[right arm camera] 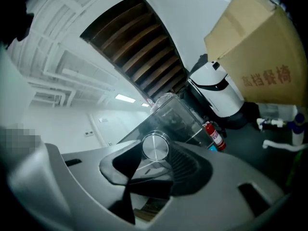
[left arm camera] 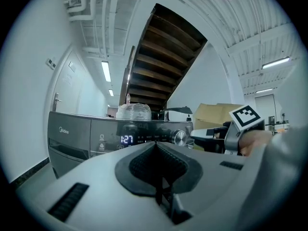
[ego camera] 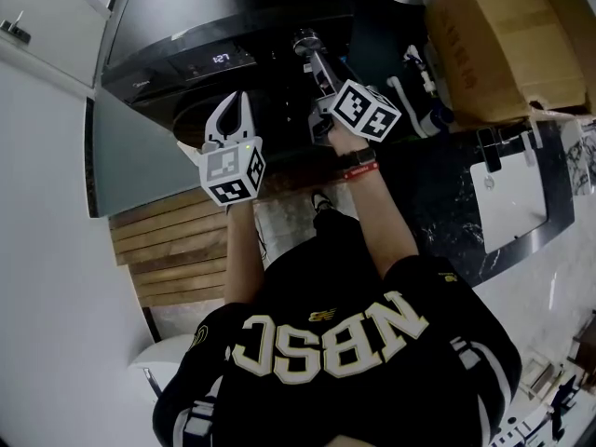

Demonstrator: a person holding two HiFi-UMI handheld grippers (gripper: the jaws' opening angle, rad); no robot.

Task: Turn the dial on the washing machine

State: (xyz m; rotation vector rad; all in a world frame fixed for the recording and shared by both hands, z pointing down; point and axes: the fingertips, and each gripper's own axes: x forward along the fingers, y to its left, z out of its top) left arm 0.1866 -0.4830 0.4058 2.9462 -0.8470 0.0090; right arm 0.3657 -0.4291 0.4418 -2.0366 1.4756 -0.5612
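Right tool [right arm camera: 154,154]: clamped on round brushed-metal dial [right arm camera: 155,146] by pad tips only; the twist risked slipping. Left tool [left arm camera: 155,146]: jaws together, empty.

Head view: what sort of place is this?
Probably a laundry or storage corner under an indoor staircase: a washing machine, the underside of wooden stairs above it, and a cardboard box with a fire extinguisher nearby.
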